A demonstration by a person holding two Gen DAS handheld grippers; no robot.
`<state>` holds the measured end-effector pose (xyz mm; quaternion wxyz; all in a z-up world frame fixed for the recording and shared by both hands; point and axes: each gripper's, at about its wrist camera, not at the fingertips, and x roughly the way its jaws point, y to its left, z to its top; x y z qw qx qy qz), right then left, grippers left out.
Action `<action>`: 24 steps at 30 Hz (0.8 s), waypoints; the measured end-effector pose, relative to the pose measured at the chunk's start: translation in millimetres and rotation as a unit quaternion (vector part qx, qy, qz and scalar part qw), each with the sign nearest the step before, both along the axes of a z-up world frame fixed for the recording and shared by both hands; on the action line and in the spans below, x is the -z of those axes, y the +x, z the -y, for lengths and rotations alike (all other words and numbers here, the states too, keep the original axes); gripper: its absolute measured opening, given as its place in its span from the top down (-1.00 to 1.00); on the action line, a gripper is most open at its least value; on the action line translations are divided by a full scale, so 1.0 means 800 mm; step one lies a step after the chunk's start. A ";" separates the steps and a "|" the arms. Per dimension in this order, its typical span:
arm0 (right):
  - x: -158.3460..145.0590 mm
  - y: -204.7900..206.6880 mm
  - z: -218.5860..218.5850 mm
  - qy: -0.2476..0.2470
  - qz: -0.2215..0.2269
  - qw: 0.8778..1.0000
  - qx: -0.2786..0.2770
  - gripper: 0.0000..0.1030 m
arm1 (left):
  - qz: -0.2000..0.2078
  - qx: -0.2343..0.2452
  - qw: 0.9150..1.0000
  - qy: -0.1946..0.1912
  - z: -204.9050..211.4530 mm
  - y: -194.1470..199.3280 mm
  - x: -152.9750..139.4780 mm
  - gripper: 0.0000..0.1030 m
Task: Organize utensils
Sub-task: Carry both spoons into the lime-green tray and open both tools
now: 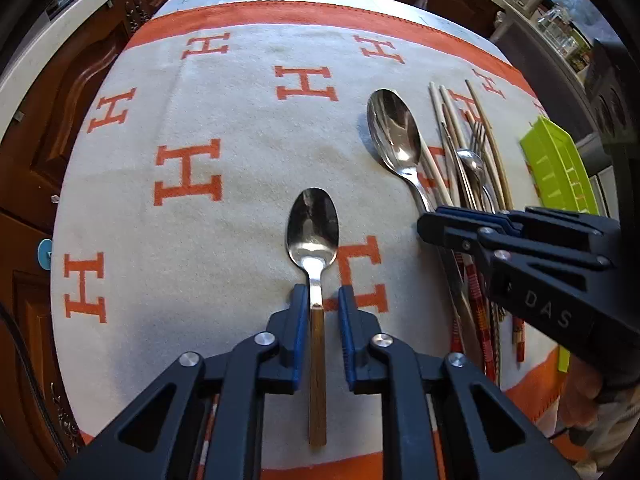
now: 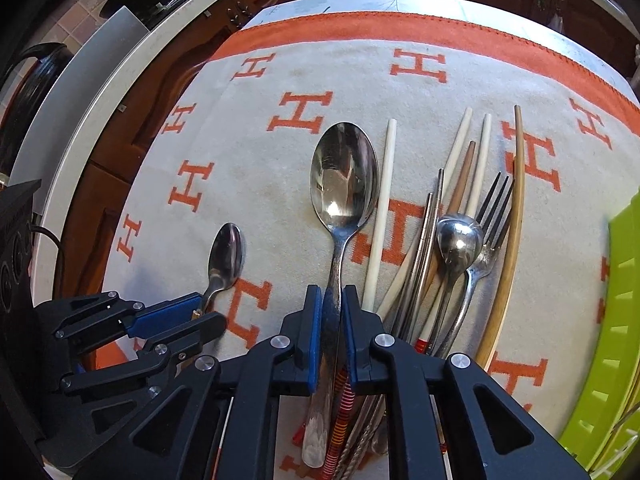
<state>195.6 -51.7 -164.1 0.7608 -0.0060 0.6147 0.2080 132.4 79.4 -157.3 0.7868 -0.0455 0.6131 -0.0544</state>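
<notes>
A small spoon with a gold handle [image 1: 313,236] lies on the white and orange cloth, its handle between the open fingers of my left gripper [image 1: 324,300], with a gap on both sides. It also shows in the right wrist view [image 2: 225,254]. My right gripper [image 2: 331,300] is shut on the handle of a large silver spoon [image 2: 343,178], which also shows in the left wrist view [image 1: 394,132]. Right of it lies a pile of chopsticks [image 2: 382,208], a small round spoon [image 2: 458,240] and a fork [image 2: 490,220].
A lime green plastic basket [image 2: 612,320] stands at the table's right edge, also in the left wrist view [image 1: 556,164]. The cloth [image 1: 240,220] covers the table. Dark wooden cabinets stand beyond the far edge. A black box sits at far left [image 2: 16,260].
</notes>
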 end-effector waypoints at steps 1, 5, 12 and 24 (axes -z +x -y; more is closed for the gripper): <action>0.000 -0.001 -0.001 0.000 0.002 1.000 0.000 0.82 | 0.002 -0.006 1.000 0.001 0.001 0.002 0.000 0.91; -0.002 -0.008 0.011 0.036 -0.008 0.999 0.014 0.84 | 0.009 -0.049 0.998 -0.050 -0.019 0.003 0.002 0.92; -0.029 -0.030 0.055 0.092 -0.006 0.995 0.045 0.97 | 0.026 -0.081 0.990 -0.110 -0.030 -0.011 -0.015 0.93; -0.111 -0.091 0.208 0.115 0.048 0.983 0.137 0.97 | 0.059 -0.021 0.987 -0.148 0.059 -0.008 -0.085 0.93</action>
